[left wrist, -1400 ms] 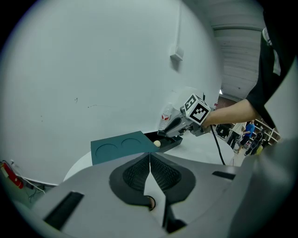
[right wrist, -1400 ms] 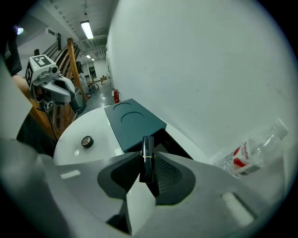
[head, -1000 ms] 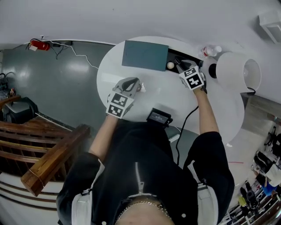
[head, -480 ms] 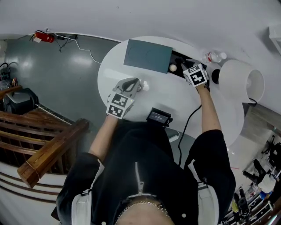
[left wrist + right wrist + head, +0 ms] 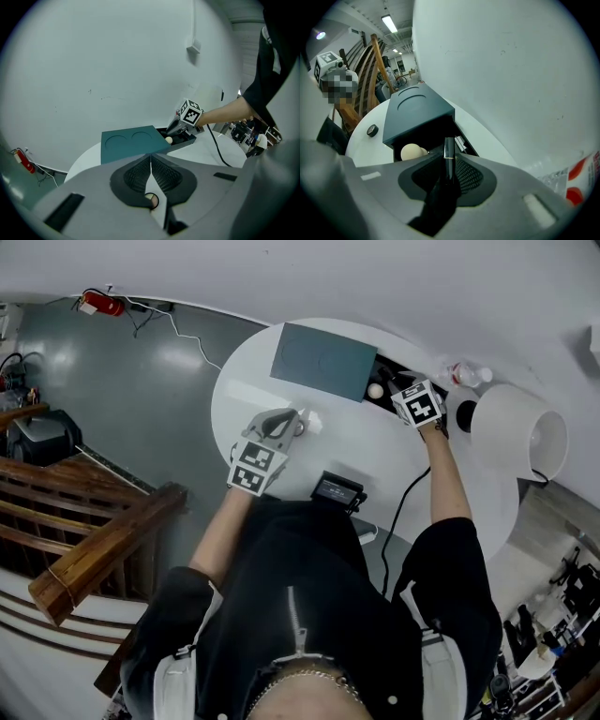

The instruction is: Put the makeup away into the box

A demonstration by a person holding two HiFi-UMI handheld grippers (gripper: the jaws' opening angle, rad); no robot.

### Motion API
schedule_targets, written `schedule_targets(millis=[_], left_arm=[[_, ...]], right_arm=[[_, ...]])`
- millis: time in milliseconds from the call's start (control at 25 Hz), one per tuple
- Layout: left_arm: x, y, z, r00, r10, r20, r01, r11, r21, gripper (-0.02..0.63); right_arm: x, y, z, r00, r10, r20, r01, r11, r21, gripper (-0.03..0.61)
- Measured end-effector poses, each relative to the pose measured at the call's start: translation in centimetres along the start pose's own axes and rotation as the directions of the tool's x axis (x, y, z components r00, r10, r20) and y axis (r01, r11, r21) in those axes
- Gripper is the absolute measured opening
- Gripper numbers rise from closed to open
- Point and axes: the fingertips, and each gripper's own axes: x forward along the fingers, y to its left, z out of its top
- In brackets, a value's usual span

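The right gripper point(image 5: 449, 164) clamps a slim black tube point(image 5: 448, 151) between its jaws, the tube's tip at the open end of the teal box point(image 5: 417, 108), beside a beige ball point(image 5: 411, 152) inside. The left gripper point(image 5: 151, 161), well apart from the box, pinches a small pale item point(image 5: 151, 200).

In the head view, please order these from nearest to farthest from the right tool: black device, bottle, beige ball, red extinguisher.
1. The beige ball, in the box, just left of the right tool.
2. The bottle, on the table to its right.
3. The black device, at the table's near edge.
4. The red extinguisher, on the floor, far left.
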Motion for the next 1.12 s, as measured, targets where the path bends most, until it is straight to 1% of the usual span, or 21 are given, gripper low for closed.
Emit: schedule_targets(millis=[280,520,600,680,840,1120], left_arm=[[-0.8,0.6,-0.8,1.0,0.026,-0.003,-0.026,0.999,-0.022,0.014],[-1.1,0.6,-1.2,1.0,0.026,-0.003,-0.026,0.999,-0.025,0.014],[-1.4,0.7,-1.3,1.0,0.026,-0.003,-0.026,0.999,-0.025,0.015],[-1.6,0.7,-1.4,1.0,0.024,0.0,-0.024,0.999,-0.023,0.014],[-1.8,0.8,-1.6,1.0,0.017,0.012,-0.016,1.0,-0.023,0.015],[-2.3,1.3,-1.6,0.999,-0.014,0.041,0.015,1.0,-0.008,0.014]], right_arm=[[1.1,0.0,-0.9,0.999,0.01,-0.038,-0.009,1.0,0.008,0.087],[1.3,-0.4,-1.3,0.999,0.013,-0.037,-0.011,0.998,0.059,0.087],[1.0,-0.6,-1.2,1.0,-0.002,-0.027,0.004,0.997,0.072,0.092],[0.6,-0.7,-1.2,1.0,-0.021,-0.015,0.022,0.996,0.082,0.118],[-0.8,-0.7,-0.2,0.997,-0.066,0.042,0.061,0.992,0.111,0.118],[-4.0,0.6,1.7,0.983,-0.137,0.126,0.121,0.985,0.122,0.118]])
